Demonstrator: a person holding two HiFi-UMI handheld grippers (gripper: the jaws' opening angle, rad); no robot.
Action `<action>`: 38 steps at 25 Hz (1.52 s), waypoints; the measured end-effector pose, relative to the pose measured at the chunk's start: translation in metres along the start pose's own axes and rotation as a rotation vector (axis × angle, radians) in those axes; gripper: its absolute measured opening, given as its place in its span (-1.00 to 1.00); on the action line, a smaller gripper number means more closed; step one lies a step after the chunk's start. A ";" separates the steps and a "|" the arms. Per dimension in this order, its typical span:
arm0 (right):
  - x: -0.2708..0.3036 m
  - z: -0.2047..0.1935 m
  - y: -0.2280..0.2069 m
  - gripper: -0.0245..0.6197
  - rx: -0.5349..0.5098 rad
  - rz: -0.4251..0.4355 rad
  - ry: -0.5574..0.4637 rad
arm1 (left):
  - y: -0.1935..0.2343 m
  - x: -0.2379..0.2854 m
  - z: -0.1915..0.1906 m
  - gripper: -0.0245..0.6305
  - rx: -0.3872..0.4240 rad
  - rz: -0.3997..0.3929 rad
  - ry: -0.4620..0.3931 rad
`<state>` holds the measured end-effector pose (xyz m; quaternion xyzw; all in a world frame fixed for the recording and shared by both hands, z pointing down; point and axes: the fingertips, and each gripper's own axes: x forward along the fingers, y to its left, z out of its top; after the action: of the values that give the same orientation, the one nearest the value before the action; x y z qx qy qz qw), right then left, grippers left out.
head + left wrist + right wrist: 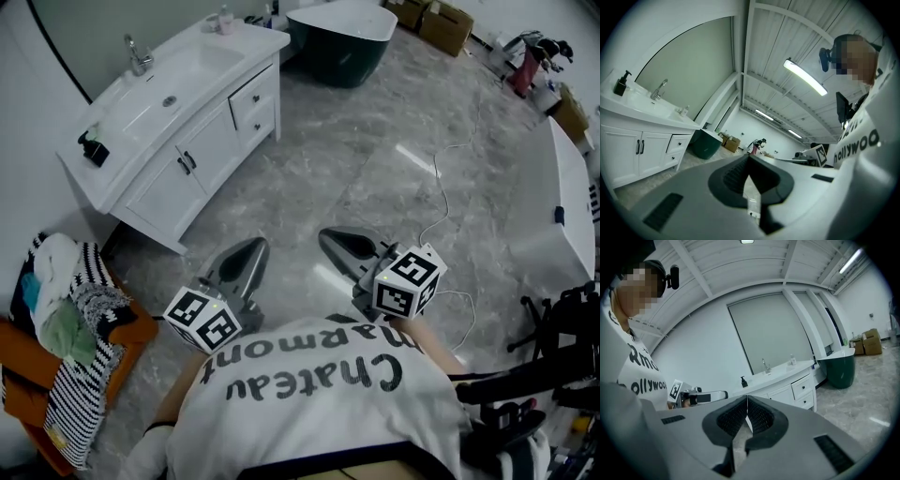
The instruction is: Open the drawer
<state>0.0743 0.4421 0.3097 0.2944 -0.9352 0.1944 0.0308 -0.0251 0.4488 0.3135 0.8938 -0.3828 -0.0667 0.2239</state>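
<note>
Person is holding left gripper (pixel 249 251) and right gripper (pixel 333 239) closed and empty, aiming toward the shut drawer (pixel 251 97) beneath the counter's (pixel 258 39) far end, well apart; approach judged pending.
</note>
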 end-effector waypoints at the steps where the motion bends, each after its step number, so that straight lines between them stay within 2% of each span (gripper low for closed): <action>1: 0.002 0.000 0.001 -0.89 0.001 0.003 0.003 | 0.001 -0.001 0.000 -0.90 -0.003 0.002 0.003; 9: -0.004 -0.007 -0.005 -0.89 0.029 -0.006 0.025 | -0.003 0.005 -0.009 -0.90 -0.025 -0.006 0.019; 17: 0.009 -0.003 -0.023 -0.89 0.031 0.039 0.028 | 0.006 0.022 -0.008 -0.90 -0.020 0.015 0.022; 29: 0.062 0.048 -0.099 -0.89 -0.015 0.119 0.066 | 0.063 0.089 0.027 -0.90 -0.028 0.117 -0.005; 38: 0.091 0.082 -0.157 -0.89 -0.046 0.157 0.090 | 0.095 0.145 0.054 -0.90 -0.042 0.153 -0.039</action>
<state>0.0924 0.2438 0.3042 0.2103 -0.9573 0.1877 0.0639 -0.0016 0.2685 0.3160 0.8556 -0.4527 -0.0751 0.2394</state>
